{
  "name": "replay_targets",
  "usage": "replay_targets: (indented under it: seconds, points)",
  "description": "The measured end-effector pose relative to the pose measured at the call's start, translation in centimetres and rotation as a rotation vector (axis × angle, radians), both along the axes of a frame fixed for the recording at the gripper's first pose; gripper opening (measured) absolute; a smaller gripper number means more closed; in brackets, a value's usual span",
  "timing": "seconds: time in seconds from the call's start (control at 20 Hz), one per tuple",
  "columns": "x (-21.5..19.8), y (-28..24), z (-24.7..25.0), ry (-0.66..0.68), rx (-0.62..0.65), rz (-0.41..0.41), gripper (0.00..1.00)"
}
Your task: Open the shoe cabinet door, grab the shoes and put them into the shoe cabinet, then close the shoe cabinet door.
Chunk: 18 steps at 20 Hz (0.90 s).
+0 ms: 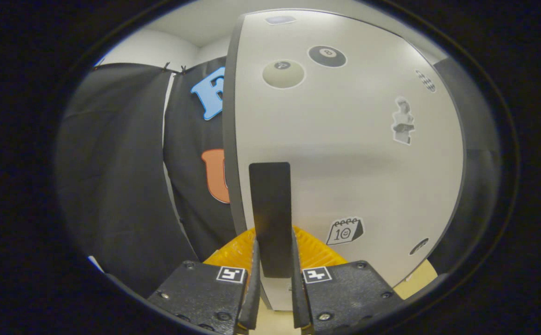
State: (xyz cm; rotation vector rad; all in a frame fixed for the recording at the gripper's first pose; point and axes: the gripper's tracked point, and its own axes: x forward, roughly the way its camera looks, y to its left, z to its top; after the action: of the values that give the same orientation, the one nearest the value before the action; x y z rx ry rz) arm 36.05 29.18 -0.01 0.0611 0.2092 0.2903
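In the gripper view, the gripper [273, 249] is closed on the dark handle [270, 204] of the shoe cabinet door [344, 153]. Both fingers press on the lower part of the handle, one on each side of it. The handle is a flat, upright strip that sits near the left edge of the door and rises above the fingers.

The door is pale and smooth, and it stands just beyond the fingers. To the right of the handle, low on the door, there is a calendar sticker [344, 231]. Higher above the handle are two billiard ball stickers, a pale one [283, 74] and a black one [327, 56]. Further right of the handle is a small figure sticker [403, 120].
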Motion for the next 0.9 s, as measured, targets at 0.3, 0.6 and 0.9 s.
replay_targets:
  seconds: [0.3, 0.6, 0.9]
  points:
    - [-2.7, -0.9, 0.2, 0.025, -0.025, 0.065, 0.32]
    - [-5.0, -2.5, 0.2, 0.021, -0.049, 0.105, 0.31]
    - [-7.5, -4.1, 0.3, 0.029, -0.032, 0.157, 0.30]
